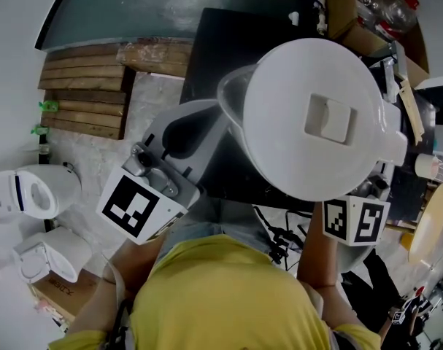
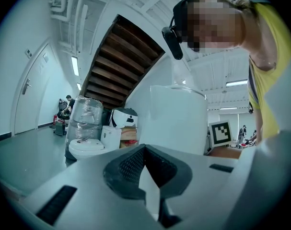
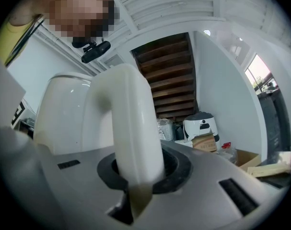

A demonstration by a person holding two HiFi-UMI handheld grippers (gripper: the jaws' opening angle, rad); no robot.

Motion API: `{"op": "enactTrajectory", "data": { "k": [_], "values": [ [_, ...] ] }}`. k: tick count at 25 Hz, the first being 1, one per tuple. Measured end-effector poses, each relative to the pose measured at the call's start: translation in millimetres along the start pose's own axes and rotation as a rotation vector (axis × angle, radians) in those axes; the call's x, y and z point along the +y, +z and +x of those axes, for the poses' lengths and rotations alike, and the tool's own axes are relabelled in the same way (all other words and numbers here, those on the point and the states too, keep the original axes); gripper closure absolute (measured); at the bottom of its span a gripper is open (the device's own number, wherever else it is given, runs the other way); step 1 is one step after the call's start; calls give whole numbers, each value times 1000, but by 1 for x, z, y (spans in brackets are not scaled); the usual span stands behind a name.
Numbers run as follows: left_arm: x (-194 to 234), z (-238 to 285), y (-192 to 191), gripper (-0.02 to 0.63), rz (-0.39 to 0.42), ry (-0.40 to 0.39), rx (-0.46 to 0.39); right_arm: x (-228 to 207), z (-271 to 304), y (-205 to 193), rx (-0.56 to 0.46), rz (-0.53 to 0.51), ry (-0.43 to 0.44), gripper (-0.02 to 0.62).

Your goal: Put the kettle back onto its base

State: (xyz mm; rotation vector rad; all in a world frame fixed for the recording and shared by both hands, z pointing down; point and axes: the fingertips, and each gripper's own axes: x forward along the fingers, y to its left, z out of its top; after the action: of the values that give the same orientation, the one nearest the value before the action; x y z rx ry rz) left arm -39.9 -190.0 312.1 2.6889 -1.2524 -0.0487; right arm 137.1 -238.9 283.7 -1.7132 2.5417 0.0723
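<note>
A white kettle (image 1: 316, 119) hangs in the air over a black table (image 1: 228, 42); in the head view I look down on its round lid and square button. My right gripper (image 3: 135, 176) is shut on the kettle's curved white handle (image 3: 131, 123), which fills the round notch between its dark pads. In the head view only that gripper's marker cube (image 1: 356, 221) shows below the kettle. My left gripper (image 1: 210, 115) sits beside the kettle's spout side, its jaws shut with nothing between them, and the kettle body (image 2: 179, 119) rises just beyond them. No kettle base is in view.
Wooden stair treads (image 1: 82, 86) lie to the far left. White appliances (image 1: 31, 192) stand on the floor at the lower left. A cardboard box (image 1: 352, 6) with clutter sits at the table's far right, and a round wooden board (image 1: 433, 224) stands at the right edge.
</note>
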Motion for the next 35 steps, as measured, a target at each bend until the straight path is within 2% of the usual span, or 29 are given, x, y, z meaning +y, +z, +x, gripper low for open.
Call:
{"op": "enactTrajectory", "data": {
  "k": [35],
  "values": [
    [28, 14, -63, 607, -39, 30, 105, 1, 18, -68, 23, 9, 10, 534]
  ]
}}
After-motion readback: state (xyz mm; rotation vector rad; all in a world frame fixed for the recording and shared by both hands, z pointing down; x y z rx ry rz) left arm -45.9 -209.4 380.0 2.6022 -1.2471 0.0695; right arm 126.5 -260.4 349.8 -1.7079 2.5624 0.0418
